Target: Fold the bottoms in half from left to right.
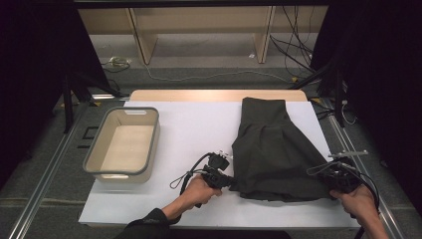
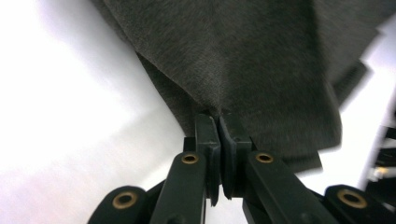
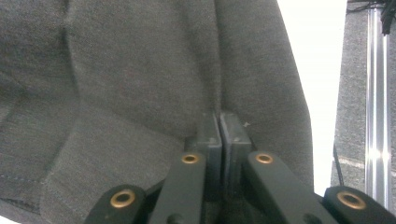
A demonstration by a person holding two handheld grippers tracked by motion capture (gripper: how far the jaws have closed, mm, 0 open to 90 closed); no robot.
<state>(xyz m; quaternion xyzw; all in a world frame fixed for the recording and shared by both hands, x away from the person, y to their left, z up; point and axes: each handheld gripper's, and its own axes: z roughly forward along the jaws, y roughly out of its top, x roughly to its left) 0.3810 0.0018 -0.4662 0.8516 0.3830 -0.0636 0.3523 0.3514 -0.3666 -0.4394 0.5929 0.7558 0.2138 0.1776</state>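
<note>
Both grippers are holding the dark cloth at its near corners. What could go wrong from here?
1. The left gripper pinches only a thin bit of the cloth at its edge, so the fabric may slip out when lifted.
2. The right gripper seems to bite on a fold; it may catch several layers, and the cloth would not open flat.
3. The cloth is wide and long; if dragged to the left, it might knock the bin.

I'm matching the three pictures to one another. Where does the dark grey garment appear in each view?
High view: the dark grey garment lies right of centre on the white table top.
Left gripper view: it spreads across the top and centre, the left tool shut on its edge.
Right gripper view: it covers most of the picture, the right tool shut on it.
Shared landmark: the white table top.
</note>
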